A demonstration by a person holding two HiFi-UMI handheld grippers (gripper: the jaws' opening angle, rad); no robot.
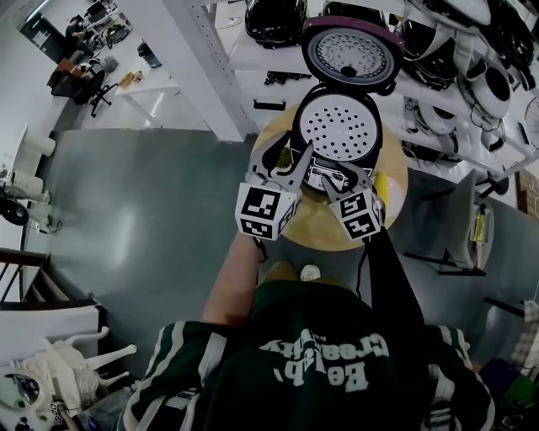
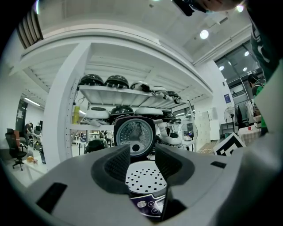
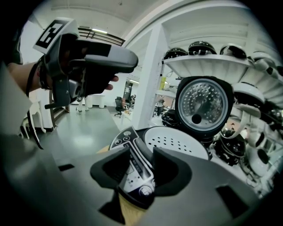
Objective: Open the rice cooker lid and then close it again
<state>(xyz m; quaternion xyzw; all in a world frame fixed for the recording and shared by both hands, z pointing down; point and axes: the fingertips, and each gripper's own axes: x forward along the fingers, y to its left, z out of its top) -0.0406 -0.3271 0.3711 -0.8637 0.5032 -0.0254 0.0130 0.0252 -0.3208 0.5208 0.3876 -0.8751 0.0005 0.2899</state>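
The rice cooker (image 1: 337,160) stands on a round wooden table (image 1: 312,231) with its lid (image 1: 352,52) swung up and back. A white perforated inner plate (image 1: 341,128) shows inside. My left gripper (image 1: 285,162) hovers in front of the cooker's left front, open, with nothing between its fingers; in the left gripper view (image 2: 142,161) the raised lid (image 2: 134,136) and plate (image 2: 143,178) lie straight ahead. My right gripper (image 1: 341,178) sits over the control panel (image 3: 132,163), open; in the right gripper view (image 3: 141,165) the panel's front ridge runs between the jaws.
A white shelf rack (image 1: 253,55) behind the table carries several other rice cookers (image 1: 276,17). A yellow object (image 1: 381,183) lies on the table right of the cooker. Grey floor (image 1: 135,210) spreads to the left, and a chair (image 1: 467,223) stands at the right.
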